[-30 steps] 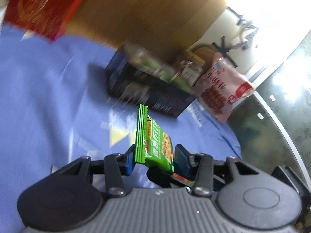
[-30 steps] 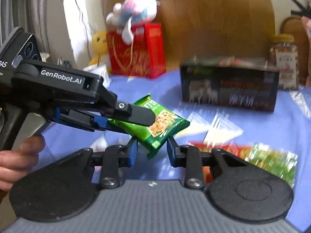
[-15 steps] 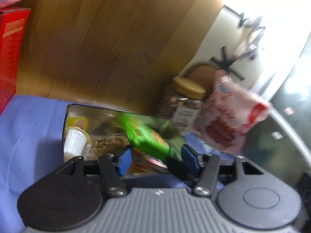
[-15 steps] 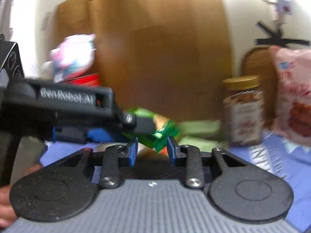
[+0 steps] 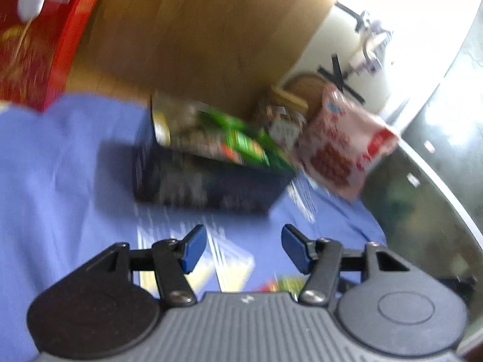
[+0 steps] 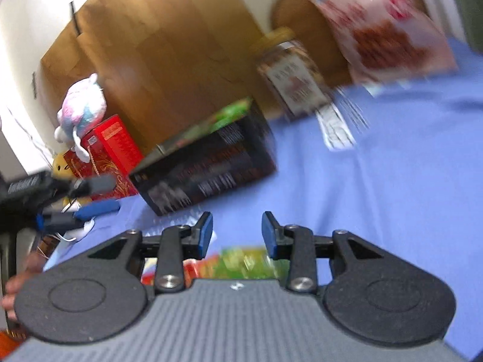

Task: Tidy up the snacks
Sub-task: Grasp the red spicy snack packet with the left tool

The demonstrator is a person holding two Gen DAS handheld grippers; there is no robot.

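Note:
A black open-top box (image 5: 211,178) stands on the blue cloth and shows in the right wrist view too (image 6: 208,169). A green snack packet (image 5: 244,144) lies in the box, its edge showing in the right wrist view (image 6: 232,111). My left gripper (image 5: 244,249) is open and empty, held back from the box above the cloth. My right gripper (image 6: 237,234) is open and empty, to the right of the box. More red and green packets (image 6: 238,262) lie on the cloth just under the right gripper. The left gripper's fingers (image 6: 96,208) show at the left of the right wrist view.
A pink snack bag (image 5: 344,150) and a jar with a yellow lid (image 5: 283,117) stand right of the box. A red box (image 6: 105,157) with a plush toy (image 6: 81,111) stands left of it. A brown cardboard wall (image 5: 196,36) is behind. The table edge (image 5: 446,199) curves at right.
The green packet was in my left gripper over the box; it now lies in the box. Both grippers have opened and pulled back toward the near side. Both views are blurred by motion.

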